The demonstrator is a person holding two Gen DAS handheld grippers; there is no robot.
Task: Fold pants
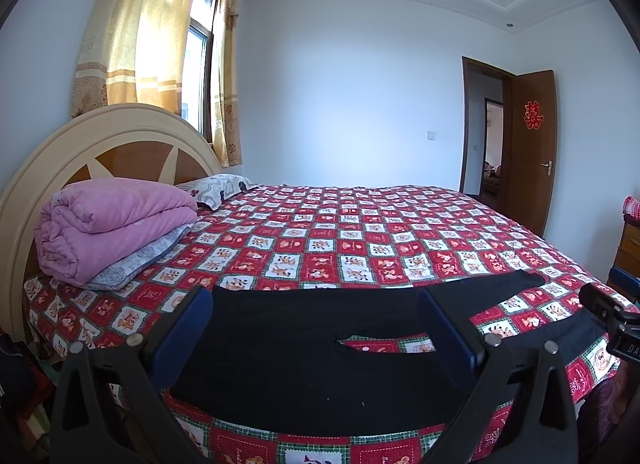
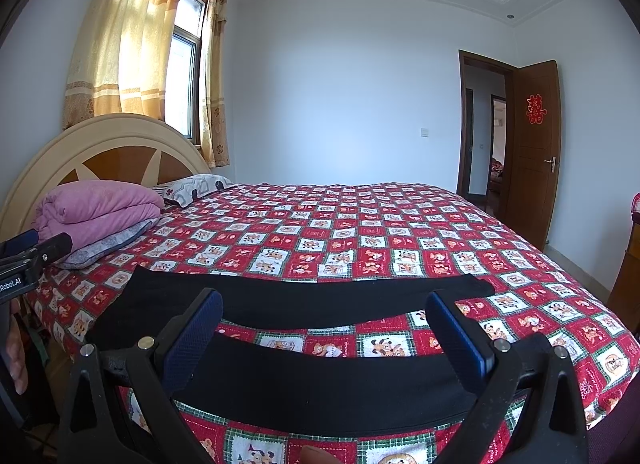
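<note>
Black pants point(image 1: 304, 360) lie flat along the near edge of the bed, waist to the left and the two legs spread apart to the right. In the right wrist view the far leg point(image 2: 320, 296) and near leg point(image 2: 320, 380) show with bedspread between them. My left gripper point(image 1: 316, 324) is open and empty, hovering over the waist and crotch area. My right gripper point(image 2: 324, 328) is open and empty, hovering over the near leg. The right gripper's body shows at the right edge of the left wrist view point(image 1: 612, 312); the left gripper's body shows at the left edge of the right wrist view point(image 2: 28, 260).
The bed has a red and white checked bedspread point(image 1: 360, 236). A folded pink quilt point(image 1: 108, 220) and pillows point(image 1: 220, 188) lie by the headboard point(image 1: 100, 136). A wooden cabinet point(image 1: 628, 248) stands at the right. An open door point(image 1: 532, 144) is at the far right.
</note>
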